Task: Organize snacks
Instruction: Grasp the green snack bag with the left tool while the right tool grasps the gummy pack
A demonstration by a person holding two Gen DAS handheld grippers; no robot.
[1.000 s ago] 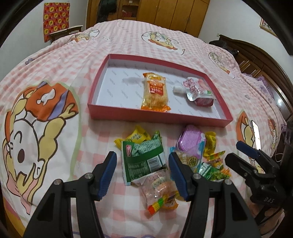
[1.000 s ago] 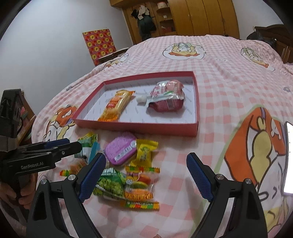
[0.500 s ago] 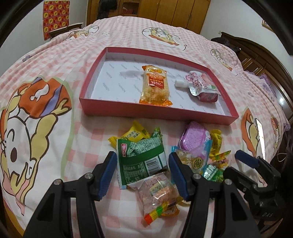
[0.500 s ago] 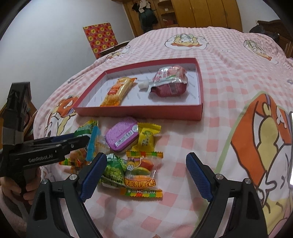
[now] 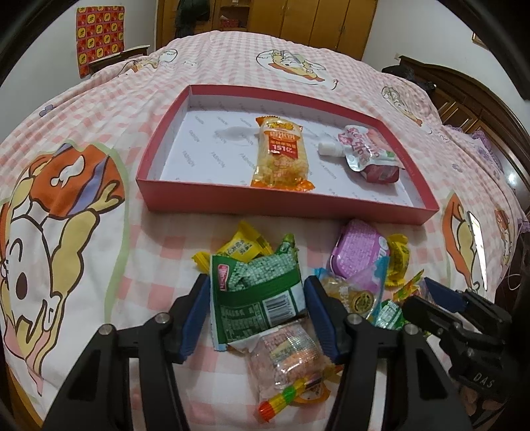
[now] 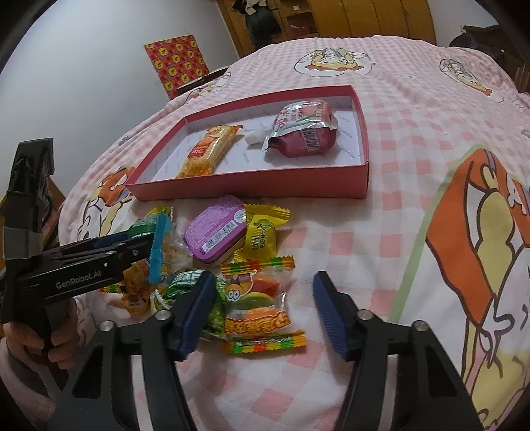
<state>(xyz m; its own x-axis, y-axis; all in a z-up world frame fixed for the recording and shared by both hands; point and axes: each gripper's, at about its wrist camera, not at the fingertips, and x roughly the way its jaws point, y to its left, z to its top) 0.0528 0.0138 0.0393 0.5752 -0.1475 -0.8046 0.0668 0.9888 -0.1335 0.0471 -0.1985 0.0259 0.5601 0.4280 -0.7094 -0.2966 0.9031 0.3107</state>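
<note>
My left gripper [image 5: 258, 311] straddles a green snack packet [image 5: 258, 291] lying on the bed. Its jaws are closing, with the pads at the packet's side edges. My right gripper [image 6: 265, 311] is closing around a clear burger-gummy packet [image 6: 256, 305], with a gap still at its right pad. Between the two lie a purple tin [image 6: 215, 232], yellow candies [image 6: 261, 235] and other small packets. Behind the pile, a red tray [image 5: 281, 202] holds an orange noodle packet [image 5: 281, 155] and a pink spouted pouch [image 5: 367, 155].
Everything lies on a bed with a pink checked cartoon cover [image 5: 82, 165]. A hand [image 6: 33, 338] holds the left gripper's handle at the left edge of the right wrist view. A wooden wardrobe [image 5: 314, 20] stands behind the bed, with a dark headboard [image 5: 463, 96] to the right.
The right jaws have narrowed a lot around the gummy packet. The left jaws have drawn in slightly to the green packet's edges. Both views have come closer to the pile.
</note>
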